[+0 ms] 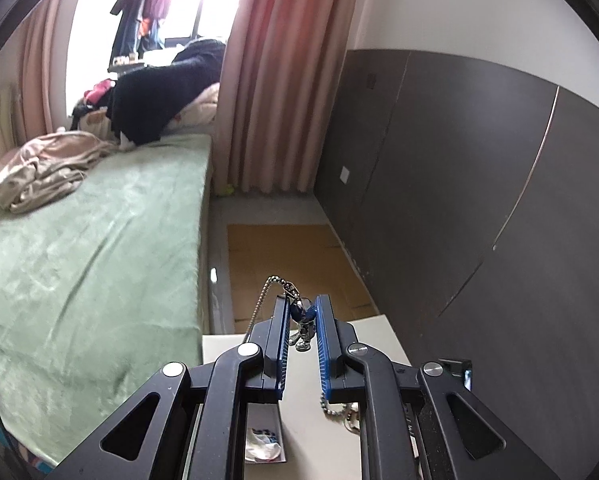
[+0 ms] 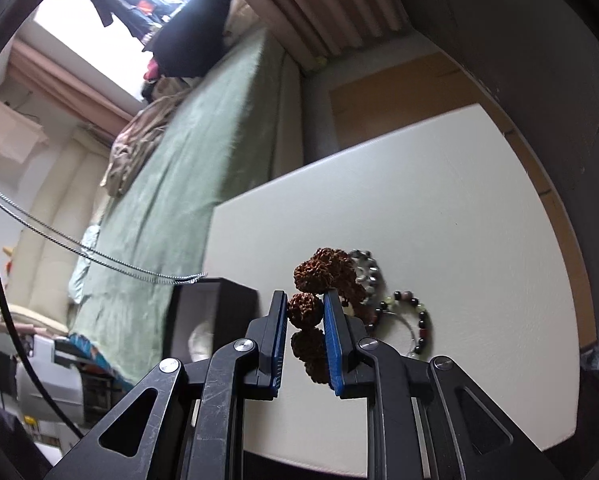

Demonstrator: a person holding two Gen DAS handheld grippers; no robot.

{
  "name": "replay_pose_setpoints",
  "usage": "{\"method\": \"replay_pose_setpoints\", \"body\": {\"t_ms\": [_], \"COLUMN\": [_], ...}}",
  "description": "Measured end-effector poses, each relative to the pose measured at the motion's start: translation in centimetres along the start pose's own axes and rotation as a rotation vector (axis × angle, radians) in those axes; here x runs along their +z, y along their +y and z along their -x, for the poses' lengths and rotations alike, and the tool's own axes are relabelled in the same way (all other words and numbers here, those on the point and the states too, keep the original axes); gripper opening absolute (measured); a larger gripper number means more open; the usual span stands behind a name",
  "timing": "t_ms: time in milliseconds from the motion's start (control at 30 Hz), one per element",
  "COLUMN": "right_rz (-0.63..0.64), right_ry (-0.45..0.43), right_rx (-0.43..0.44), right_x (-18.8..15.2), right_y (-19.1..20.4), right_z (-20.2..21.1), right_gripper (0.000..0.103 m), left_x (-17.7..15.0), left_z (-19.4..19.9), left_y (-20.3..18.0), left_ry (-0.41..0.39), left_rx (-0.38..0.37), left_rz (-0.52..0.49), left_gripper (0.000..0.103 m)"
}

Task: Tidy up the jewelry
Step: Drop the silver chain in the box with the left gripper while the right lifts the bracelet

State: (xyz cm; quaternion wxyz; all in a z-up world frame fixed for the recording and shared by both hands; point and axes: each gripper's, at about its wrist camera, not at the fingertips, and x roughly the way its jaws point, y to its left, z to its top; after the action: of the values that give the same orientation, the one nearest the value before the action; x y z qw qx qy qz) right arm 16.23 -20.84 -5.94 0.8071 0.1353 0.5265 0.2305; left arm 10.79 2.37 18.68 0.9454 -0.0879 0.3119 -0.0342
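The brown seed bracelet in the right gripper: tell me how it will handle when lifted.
The brown seed bracelet probably hangs floppy, since its beads curve loosely around the right gripper. Its knobbly surface likely resists slipping between the pads.

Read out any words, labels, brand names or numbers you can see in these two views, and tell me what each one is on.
None can be read.
White box at the lower left of the right wrist view: printing too blurred to read.
Bag under the left hand-held gripper: blue marks, too small to read.
Items on the window sill: light markings, too blurred to read.
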Motion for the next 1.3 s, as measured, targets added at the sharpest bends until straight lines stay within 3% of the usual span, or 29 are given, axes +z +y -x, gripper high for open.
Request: {"method": "replay_pose_setpoints", "body": {"t_ms": [433,733,1067,1233,1267,1300], "right_rz": [0.036,0.048,0.085,0.11,0.114,0.119], "right_ry": [-0.06,-0.069,-0.071,-0.06,-0.058,-0.055], "right_rx": [0.037,0.041,0.041,0.041,0.043,0.045], "right_x": [-0.3,-0.8,-0.9,-0.8,-0.8,-0.8], "right_y": [2.7,3.5,5.2,6.6,6.8,7.1], "right_z": [2.8,3.8,3.9,3.4,3.3,3.1], "right_gripper": [0.019,0.019,0.019,0.019,0.019,0.019], "left_x": [-0.4,-2.0,-7.8,-10.3,-11.1,-11.6], "left_z": [1.6,-0.4,-7.1,-10.1,-10.6,-11.0], "left_y": [1.0,1.7,4.4,6.6,7.0,7.6], "left_ry": [-0.016,0.029,0.214,0.324,0.348,0.371], "left_rx": [0.001,-0.009,-0.058,0.008,0.003,0.002], "left_rz": [0.018,0.023,0.139,0.204,0.221,0.236], "left_gripper": [0.013,0.013,0.013,0.015,0.016,0.027]}}
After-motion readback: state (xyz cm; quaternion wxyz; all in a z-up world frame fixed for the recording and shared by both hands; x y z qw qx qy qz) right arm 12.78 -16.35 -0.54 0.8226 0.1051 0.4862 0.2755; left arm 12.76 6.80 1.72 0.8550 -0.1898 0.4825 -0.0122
